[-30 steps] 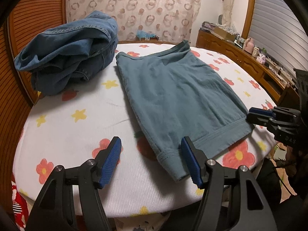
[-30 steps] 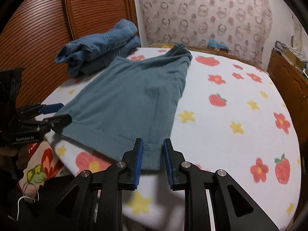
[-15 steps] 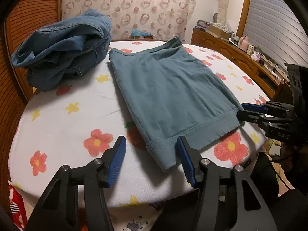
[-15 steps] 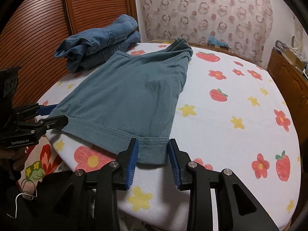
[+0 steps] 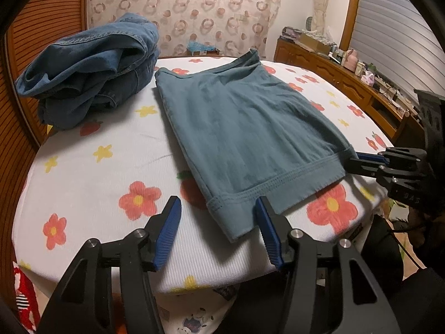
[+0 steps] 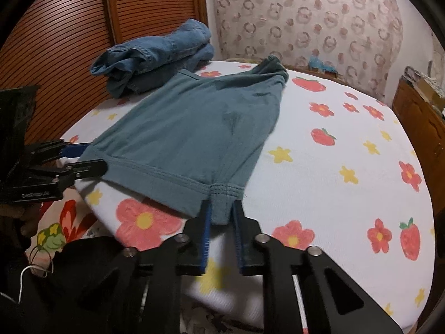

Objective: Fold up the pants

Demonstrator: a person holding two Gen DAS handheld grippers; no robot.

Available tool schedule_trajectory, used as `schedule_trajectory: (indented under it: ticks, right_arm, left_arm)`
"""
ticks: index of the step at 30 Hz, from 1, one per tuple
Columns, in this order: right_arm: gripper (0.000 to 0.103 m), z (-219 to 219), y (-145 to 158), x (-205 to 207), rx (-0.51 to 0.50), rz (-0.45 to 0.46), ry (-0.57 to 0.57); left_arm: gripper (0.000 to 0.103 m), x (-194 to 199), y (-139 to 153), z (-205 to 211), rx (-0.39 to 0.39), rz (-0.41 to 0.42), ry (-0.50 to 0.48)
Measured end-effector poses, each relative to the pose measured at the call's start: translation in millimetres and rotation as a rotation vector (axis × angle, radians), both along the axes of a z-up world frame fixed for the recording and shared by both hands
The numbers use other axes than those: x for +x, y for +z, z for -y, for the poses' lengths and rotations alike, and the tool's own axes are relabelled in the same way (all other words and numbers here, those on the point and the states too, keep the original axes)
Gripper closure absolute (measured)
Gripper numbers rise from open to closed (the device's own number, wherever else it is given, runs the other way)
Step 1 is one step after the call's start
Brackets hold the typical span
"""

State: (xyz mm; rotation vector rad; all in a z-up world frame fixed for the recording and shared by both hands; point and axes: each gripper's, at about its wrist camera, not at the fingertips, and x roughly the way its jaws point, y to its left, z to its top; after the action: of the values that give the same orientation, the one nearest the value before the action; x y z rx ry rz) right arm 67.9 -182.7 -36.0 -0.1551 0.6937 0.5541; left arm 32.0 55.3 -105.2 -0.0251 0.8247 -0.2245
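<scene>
**On the flowered sheet: teal pants laid flat, both grippers at the near hem**

Across the middle of the bed [image 5: 83, 167] lie the teal pants [image 5: 244, 128], folded flat, hem band toward the near edge, waist end toward the far wall. Fabric mostly smooth; far right corner bunched up.

Left gripper [image 5: 217, 214]: jaws spread wide, straddling the near left corner of the hem. Blue pads [image 5: 167, 233] on either side of the cloth, not pressing it. In the right wrist view the same gripper [image 6: 83, 157] sits at the hem's left corner, jaws apart.

Right gripper [image 6: 221, 217]: jaws narrowed around the near right corner of the hem. A small tab of the band sits between the pads, puckered just above them. Whether it is fully clamped I cannot tell.

Far left: a pile of blue jeans [image 5: 89, 66], near the pants' far corner, against the slatted wooden panel [image 6: 69, 27].
</scene>
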Motion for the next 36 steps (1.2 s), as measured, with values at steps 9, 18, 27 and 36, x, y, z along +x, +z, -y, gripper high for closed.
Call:
schedule_trajectory:
  ticks: [9, 18, 27, 36]
  right_arm:
    - [0.094, 11, 1, -9, 0.035, -0.004, -0.001]
    - [0.094, 13, 11, -14, 0.046, 0.002, 0.013]
    - [0.094, 20, 38, -29, 0.087, 0.040, 0.045]
    - [0.094, 24, 73, -47, 0.108, 0.102, 0.090]
  left_arm:
    - [0.065, -6, 0, 2, -0.052, 0.007, -0.042]
    - [0.093, -13, 12, 6, -0.067, 0.029, -0.062]
    - [0.094, -23, 49, 5, -0.105, 0.108, -0.071]
    - [0.094, -38, 94, 2, -0.107, 0.221, -0.077]
